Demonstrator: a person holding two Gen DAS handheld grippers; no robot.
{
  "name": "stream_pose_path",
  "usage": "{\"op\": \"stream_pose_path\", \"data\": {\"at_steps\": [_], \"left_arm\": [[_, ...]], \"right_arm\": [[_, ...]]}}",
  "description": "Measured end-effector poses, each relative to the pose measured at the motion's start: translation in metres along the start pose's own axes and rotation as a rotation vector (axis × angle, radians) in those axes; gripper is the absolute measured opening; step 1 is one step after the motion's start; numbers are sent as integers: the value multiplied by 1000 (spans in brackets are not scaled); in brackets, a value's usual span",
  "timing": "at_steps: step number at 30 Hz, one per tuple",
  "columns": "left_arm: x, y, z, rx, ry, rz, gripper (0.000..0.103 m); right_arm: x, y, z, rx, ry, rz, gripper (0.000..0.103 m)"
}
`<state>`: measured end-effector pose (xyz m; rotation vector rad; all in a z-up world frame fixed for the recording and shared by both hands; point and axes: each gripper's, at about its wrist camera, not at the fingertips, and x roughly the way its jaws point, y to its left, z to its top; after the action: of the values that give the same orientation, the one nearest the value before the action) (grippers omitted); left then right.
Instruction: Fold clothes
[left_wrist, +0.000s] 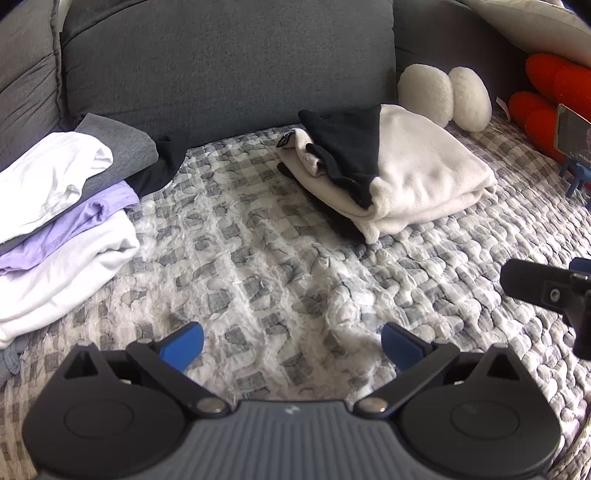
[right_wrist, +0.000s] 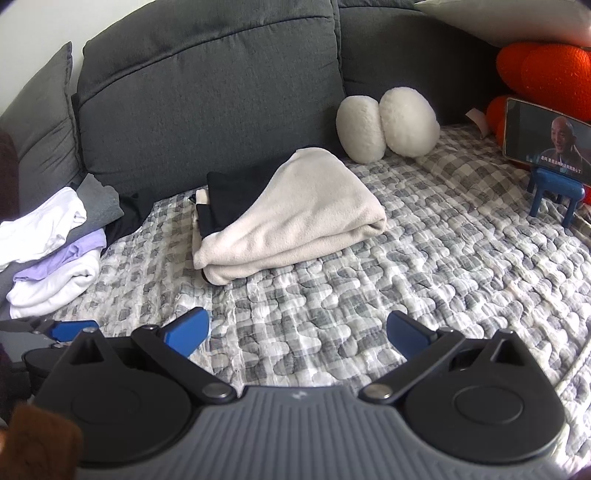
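A folded cream fleece garment with black panels (left_wrist: 410, 173) lies on the checked quilt (left_wrist: 280, 266) near the sofa back; it also shows in the right wrist view (right_wrist: 295, 218). A stack of folded white, grey and lilac clothes (left_wrist: 62, 218) sits at the left, also in the right wrist view (right_wrist: 55, 251). My left gripper (left_wrist: 291, 345) is open and empty, low over the quilt, well short of the fleece. My right gripper (right_wrist: 297, 334) is open and empty over the quilt. Part of the right gripper shows at the right edge of the left wrist view (left_wrist: 554, 291).
A grey sofa back (right_wrist: 207, 96) runs behind. Two white round plush cushions (right_wrist: 388, 125) and an orange plush (right_wrist: 546, 74) lie at the back right. A phone (right_wrist: 546, 136) playing video stands on a blue holder (right_wrist: 554, 192).
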<state>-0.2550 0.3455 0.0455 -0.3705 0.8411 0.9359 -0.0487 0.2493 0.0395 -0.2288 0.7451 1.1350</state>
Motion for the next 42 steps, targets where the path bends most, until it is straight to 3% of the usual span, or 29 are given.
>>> {"op": "stream_pose_path", "data": {"at_steps": [20,42], "left_arm": [[-7,-6,4,13,-44,76,102],[-5,-8,0,14,-33,56,103]], "right_arm": [[3,-1,-1,-1,7,-7,103],[5,2,-1,-20,16,-17,103]]}}
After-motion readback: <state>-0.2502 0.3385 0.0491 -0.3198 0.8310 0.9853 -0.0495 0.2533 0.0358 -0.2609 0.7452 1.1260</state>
